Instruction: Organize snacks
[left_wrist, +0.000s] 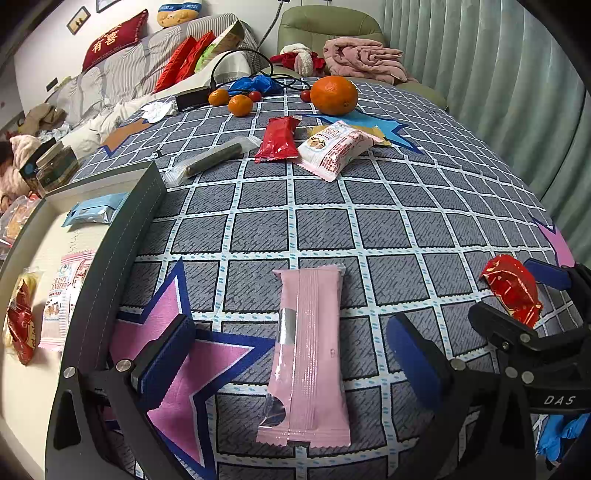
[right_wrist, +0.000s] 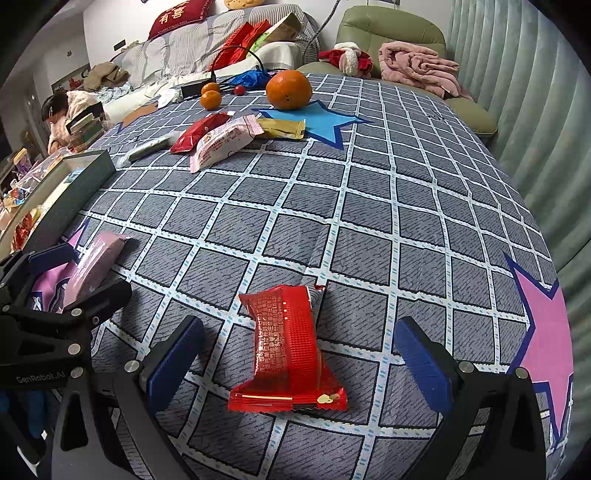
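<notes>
A pink snack packet (left_wrist: 308, 354) lies on the checked tablecloth between the open jaws of my left gripper (left_wrist: 291, 354); it also shows in the right wrist view (right_wrist: 94, 264). A red snack packet (right_wrist: 288, 350) lies between the open jaws of my right gripper (right_wrist: 299, 354); it also shows in the left wrist view (left_wrist: 513, 290). Neither gripper touches its packet. A dark-rimmed tray (left_wrist: 122, 236) at the left holds a blue packet (left_wrist: 94, 212), a pink cranberry packet (left_wrist: 62, 295) and a red-and-yellow packet (left_wrist: 20, 314).
Further back lie a red packet (left_wrist: 279, 138), a pink-and-white packet (left_wrist: 334, 147), a gold packet (right_wrist: 282, 128) and a dark bar in clear wrap (left_wrist: 212, 157). A large orange (left_wrist: 334, 95), small oranges (left_wrist: 240, 104), cables and a sofa are behind.
</notes>
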